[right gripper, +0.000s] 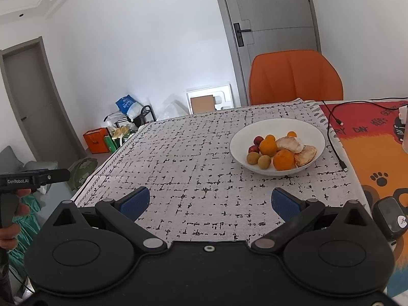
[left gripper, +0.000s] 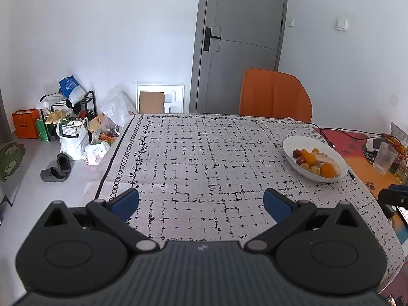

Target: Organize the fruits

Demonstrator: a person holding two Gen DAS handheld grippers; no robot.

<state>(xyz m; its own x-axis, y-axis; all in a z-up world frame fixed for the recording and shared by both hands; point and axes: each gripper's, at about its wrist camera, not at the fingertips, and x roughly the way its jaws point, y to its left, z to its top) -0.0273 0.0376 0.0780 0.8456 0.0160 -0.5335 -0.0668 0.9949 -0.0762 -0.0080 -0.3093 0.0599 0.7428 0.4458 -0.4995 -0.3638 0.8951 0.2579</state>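
A white bowl [right gripper: 313, 132] sits on the grey patterned tablecloth [right gripper: 199, 163], right of centre; it also shows in the left wrist view [left gripper: 295, 142]. It holds oranges [right gripper: 283, 160], small green-yellow fruits [right gripper: 264, 162], small red fruits [right gripper: 253, 149] and peeled citrus pieces [right gripper: 290, 144]. My right gripper [right gripper: 210, 201] is open and empty above the near cloth, short of the bowl. My left gripper [left gripper: 201, 200] is open and empty over the cloth, left of the bowl.
An orange chair [right gripper: 295, 76] stands at the table's far side. A black cable [right gripper: 334, 137] lies right of the bowl on a colourful mat [right gripper: 377, 148]. A clear cup [left gripper: 385, 158] stands far right. Bags and a shoe rack [left gripper: 68, 117] sit on the floor at left.
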